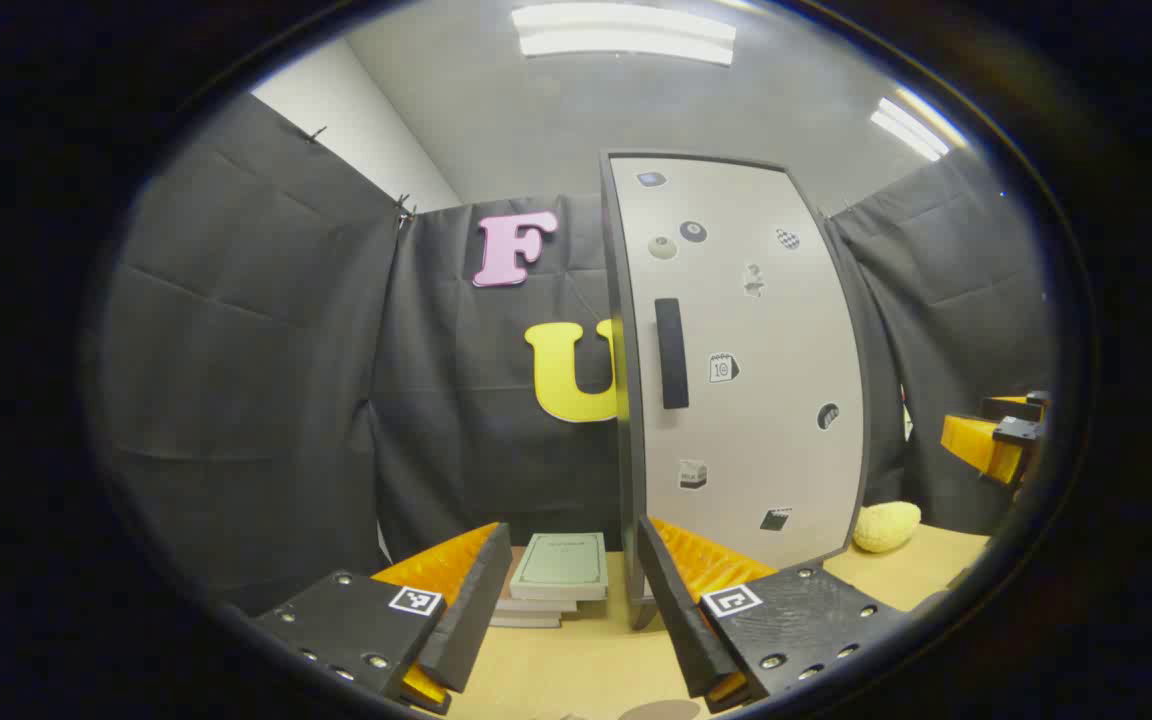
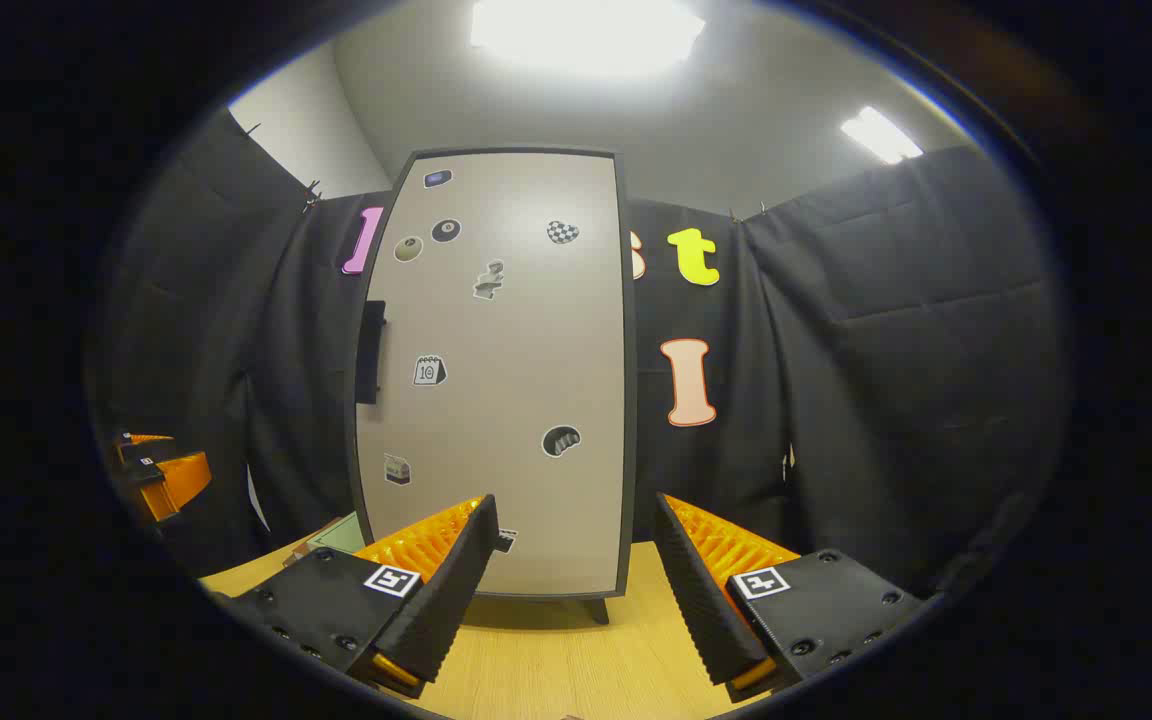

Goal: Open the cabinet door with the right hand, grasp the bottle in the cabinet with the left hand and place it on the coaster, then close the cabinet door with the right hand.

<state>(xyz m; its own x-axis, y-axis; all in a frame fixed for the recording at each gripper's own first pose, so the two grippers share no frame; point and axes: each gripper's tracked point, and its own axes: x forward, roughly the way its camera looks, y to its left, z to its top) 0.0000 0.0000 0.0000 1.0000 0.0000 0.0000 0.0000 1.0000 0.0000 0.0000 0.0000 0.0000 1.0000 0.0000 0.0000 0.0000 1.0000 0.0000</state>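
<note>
Before the closed cabinet door (image 2: 496,380), both the left claw (image 1: 566,600) and right claw (image 2: 571,580) hang released, grasping nothing.

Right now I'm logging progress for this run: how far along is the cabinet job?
Nothing looks done yet. The cabinet door is closed, its handle untouched. In hand: both the right gripper and the left gripper hang open, facing the cabinet and holding nothing. Left: open the door, move the bottle to the coaster, close the door.
</note>
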